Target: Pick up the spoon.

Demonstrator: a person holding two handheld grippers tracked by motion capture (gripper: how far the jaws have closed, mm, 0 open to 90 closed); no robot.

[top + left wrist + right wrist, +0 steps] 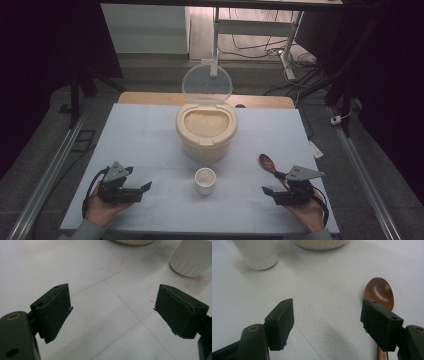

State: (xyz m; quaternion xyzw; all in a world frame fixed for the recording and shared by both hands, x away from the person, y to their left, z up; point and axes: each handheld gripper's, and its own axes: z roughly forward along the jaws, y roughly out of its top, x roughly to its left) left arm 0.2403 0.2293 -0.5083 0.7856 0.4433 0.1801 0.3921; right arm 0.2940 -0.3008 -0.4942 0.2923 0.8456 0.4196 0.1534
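A cream rice container (206, 131) stands mid-table, its clear lid (206, 85) swung up at the back and pale rice inside. In front of it sits a small white cup (205, 180) (191, 257) (257, 253). A brown wooden spoon (269, 164) (380, 292) lies at the right, bowl pointing away. My left gripper (142, 190) (113, 311) rests low at the front left, open, only bare table between its jaws. My right gripper (272, 192) (328, 322) sits at the front right, open too, its right jaw over the spoon's handle.
The white table top (145, 135) carries thin pencil lines and faint red corner marks (113, 266). A wooden strip runs along its far edge (150, 98). Beyond stand desk legs and cables (287, 55) on the floor.
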